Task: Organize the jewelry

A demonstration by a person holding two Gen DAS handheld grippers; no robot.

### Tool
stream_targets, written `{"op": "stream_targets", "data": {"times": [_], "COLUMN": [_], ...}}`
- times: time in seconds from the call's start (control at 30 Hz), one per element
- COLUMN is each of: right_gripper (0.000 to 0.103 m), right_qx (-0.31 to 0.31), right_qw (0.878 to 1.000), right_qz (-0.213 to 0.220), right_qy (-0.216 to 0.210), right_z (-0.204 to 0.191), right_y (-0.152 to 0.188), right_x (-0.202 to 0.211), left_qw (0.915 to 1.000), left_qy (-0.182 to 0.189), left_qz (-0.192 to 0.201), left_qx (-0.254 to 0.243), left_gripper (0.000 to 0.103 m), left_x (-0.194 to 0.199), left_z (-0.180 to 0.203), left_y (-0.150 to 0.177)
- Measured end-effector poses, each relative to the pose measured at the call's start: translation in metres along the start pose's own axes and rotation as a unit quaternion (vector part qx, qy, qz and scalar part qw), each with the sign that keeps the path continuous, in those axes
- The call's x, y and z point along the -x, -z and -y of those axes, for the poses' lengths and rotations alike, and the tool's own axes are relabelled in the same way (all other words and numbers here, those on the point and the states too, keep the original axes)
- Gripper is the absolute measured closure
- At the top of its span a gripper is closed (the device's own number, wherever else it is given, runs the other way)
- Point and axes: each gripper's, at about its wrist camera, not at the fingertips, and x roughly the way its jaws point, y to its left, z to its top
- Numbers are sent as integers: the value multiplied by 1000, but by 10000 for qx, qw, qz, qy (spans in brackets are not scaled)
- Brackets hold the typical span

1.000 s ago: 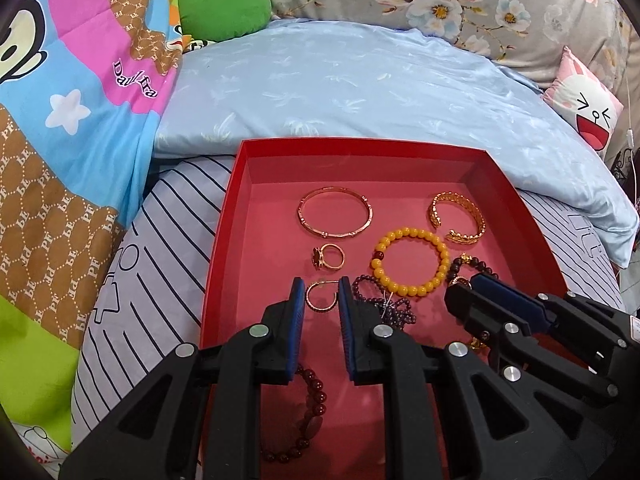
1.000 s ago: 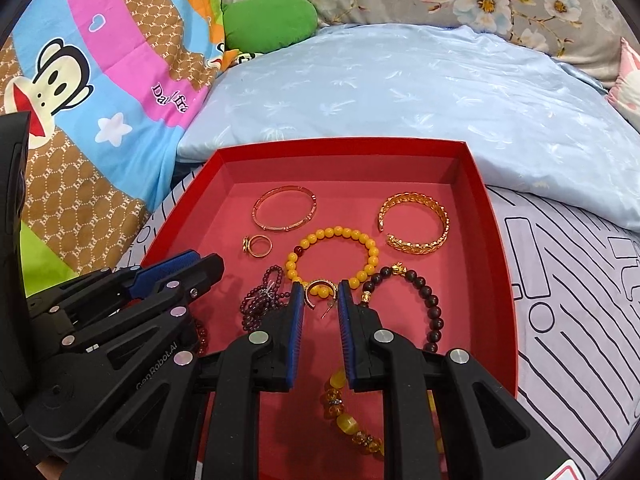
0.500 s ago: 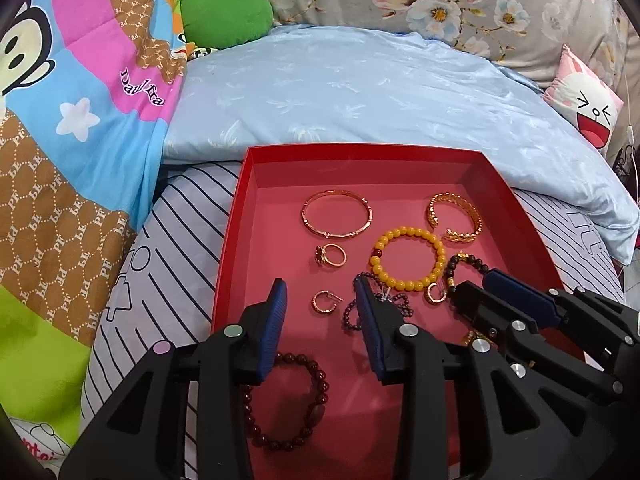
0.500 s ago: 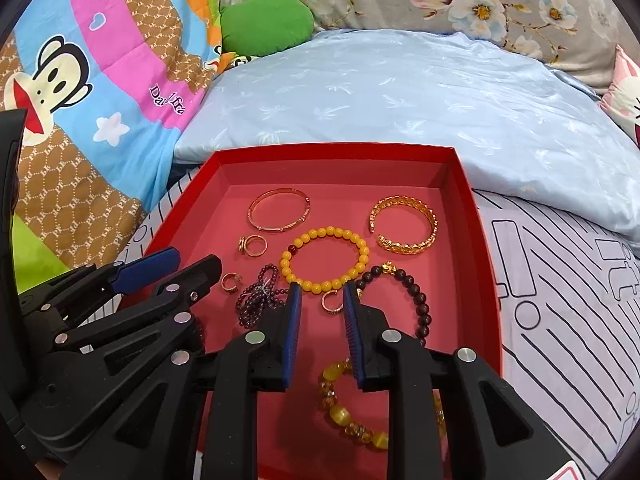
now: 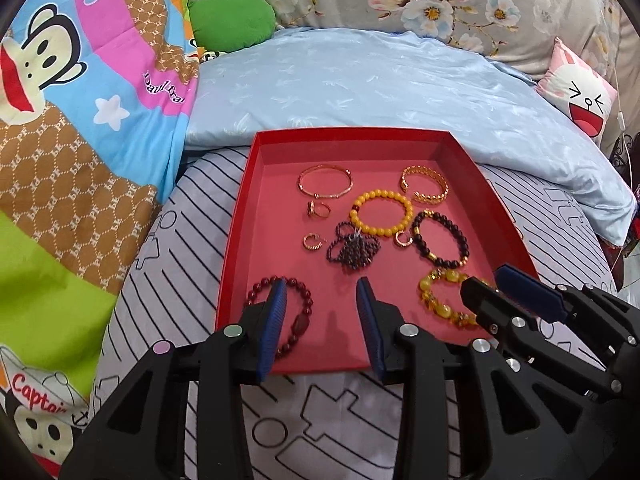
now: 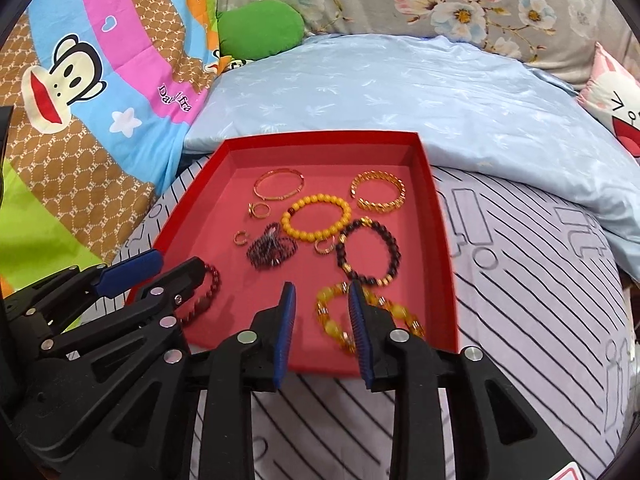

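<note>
My red tray [image 5: 240, 216] rests on the striped bedding [image 5: 172, 264], with every bracelet, ring and earring laid out inside; to my eye, little is left. My left tongs [image 5: 322, 292] and right tongs [image 6: 322, 294] gape partway, empty, the right pair's jaws just opened further. My left tongs partly hide the dark red bracelet [image 5: 298, 322].

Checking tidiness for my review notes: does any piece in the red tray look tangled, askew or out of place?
One does: the dark purple beaded strand sits bunched in a knotted heap mid-tray, while the bangles and bead bracelets lie as open rings. Nothing has spilled outside.
</note>
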Motion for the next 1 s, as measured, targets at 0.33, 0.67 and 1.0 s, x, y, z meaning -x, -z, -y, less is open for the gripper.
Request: {"op": "stream_targets", "data": {"times": [0.33, 0.67, 1.0], "right_gripper": [63, 42, 41], "right_qx": [63, -114, 109], "right_qw": [9997, 9996, 9995], "right_qz": [-20, 40, 49], "right_qy": [225, 252, 282], "right_z": [0, 13, 6], "right_y": [20, 27, 26], "right_x": [23, 34, 39], "left_qw": [9997, 9992, 9975], "left_qy": [-226, -406, -692], "left_qz": [-77, -39, -28], "left_qx": [-47, 34, 133], "left_gripper": [63, 46, 36], "left_x": [21, 35, 43], "left_z": [7, 2, -3], "left_y": [19, 26, 29]}}
